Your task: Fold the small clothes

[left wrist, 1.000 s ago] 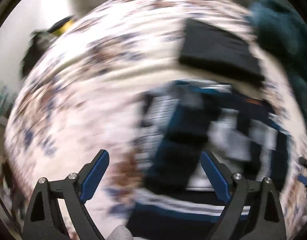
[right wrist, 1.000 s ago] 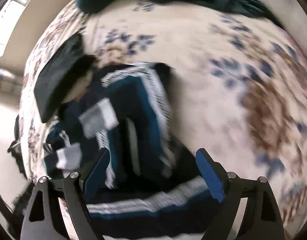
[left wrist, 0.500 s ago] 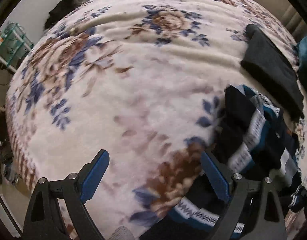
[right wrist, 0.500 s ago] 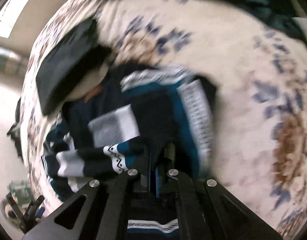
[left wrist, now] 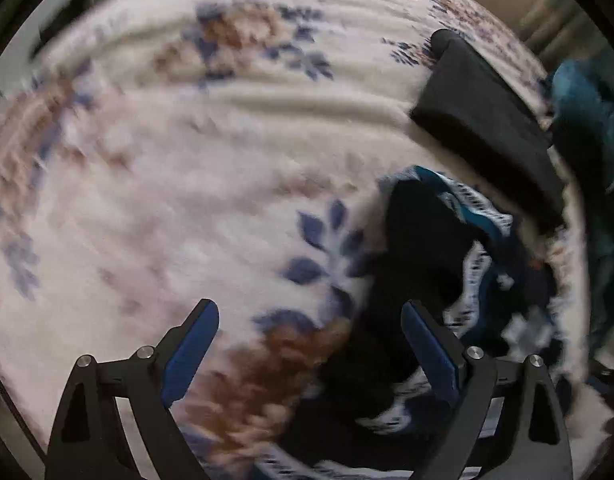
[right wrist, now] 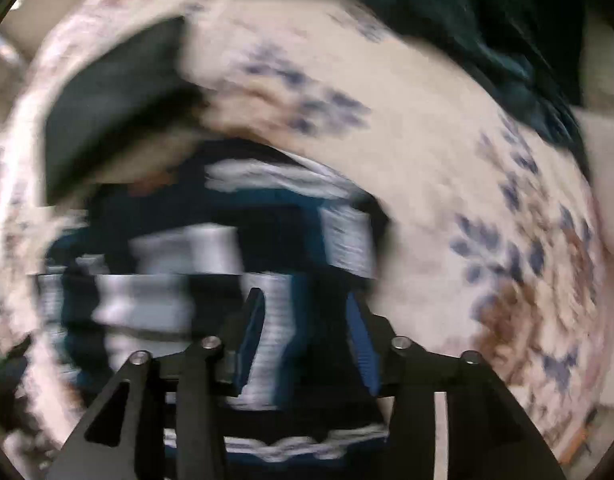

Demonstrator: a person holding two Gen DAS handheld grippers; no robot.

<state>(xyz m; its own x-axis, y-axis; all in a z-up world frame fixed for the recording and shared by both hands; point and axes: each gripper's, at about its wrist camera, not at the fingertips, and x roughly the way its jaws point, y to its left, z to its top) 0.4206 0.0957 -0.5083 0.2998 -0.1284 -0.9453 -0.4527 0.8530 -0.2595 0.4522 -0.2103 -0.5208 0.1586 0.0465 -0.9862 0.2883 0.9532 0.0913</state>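
Observation:
A small navy, teal and white patterned garment (left wrist: 427, 240) lies crumpled on the floral blanket (left wrist: 187, 160). My left gripper (left wrist: 309, 344) stands wide open just above the blanket at the garment's left edge, and its right finger (left wrist: 427, 344) overlaps the dark cloth. In the right wrist view the same garment (right wrist: 267, 232) fills the centre, blurred. My right gripper (right wrist: 305, 332) points down over it, and its jaws are half apart and opening. Striped cloth shows between the pads, and they do not press on it.
A folded black garment (left wrist: 487, 120) lies on the blanket beyond the patterned one, also seen as the black garment (right wrist: 115, 92). A dark teal pile of clothes (left wrist: 587, 120) sits at the far side, shown as the teal pile (right wrist: 487, 20). Bare blanket (right wrist: 427, 140) spreads on either side.
My left gripper has sunk closer to the blanket and the garment's edge, still wide open. My right gripper went from wide open to fully shut over the garment, then parted halfway while sliding across it.

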